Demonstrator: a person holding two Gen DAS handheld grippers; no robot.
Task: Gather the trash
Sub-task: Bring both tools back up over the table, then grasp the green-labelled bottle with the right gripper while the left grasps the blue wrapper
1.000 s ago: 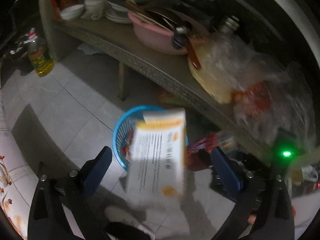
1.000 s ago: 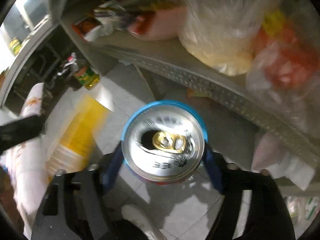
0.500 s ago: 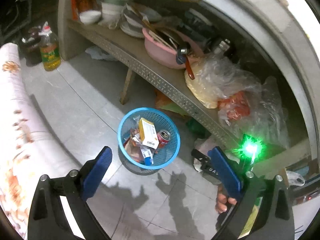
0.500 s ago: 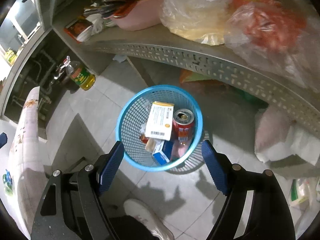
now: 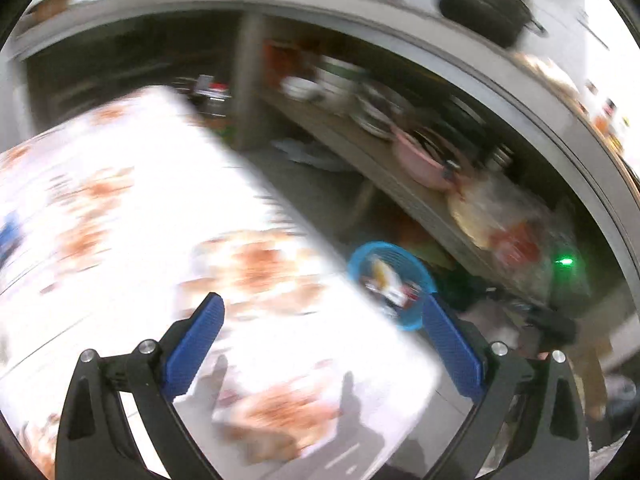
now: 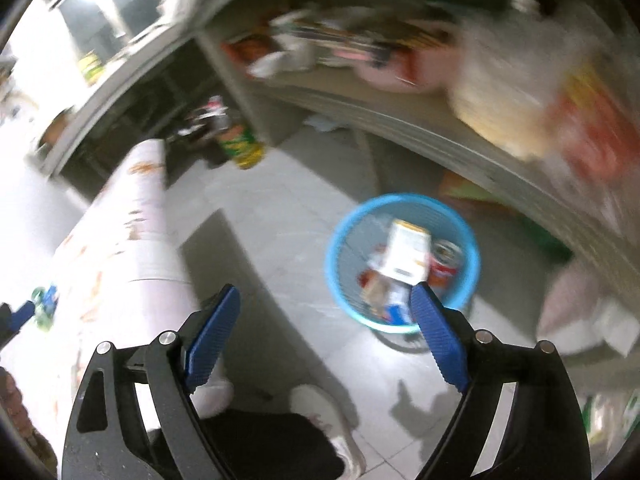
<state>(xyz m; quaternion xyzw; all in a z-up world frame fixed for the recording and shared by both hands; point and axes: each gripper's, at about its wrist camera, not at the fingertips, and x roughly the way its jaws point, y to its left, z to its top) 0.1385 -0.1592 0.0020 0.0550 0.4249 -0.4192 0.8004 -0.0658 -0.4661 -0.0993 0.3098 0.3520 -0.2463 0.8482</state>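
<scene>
Trash fills blue basket: white box, red can.

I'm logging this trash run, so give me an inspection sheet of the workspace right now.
Surface: pale tiled floor; table with flowered cloth alongside.
Job's things: blue basket on the floor holds a white box, a red can and other scraps.
Clutter: oil bottle on the floor; bagged food and dishes on the low shelf.
Grippers: left gripper open, empty; right gripper open, empty, jaws just been opening.
Cables: nothing seen.
Surroundings: person's white shoes below; pot on the counter.
</scene>
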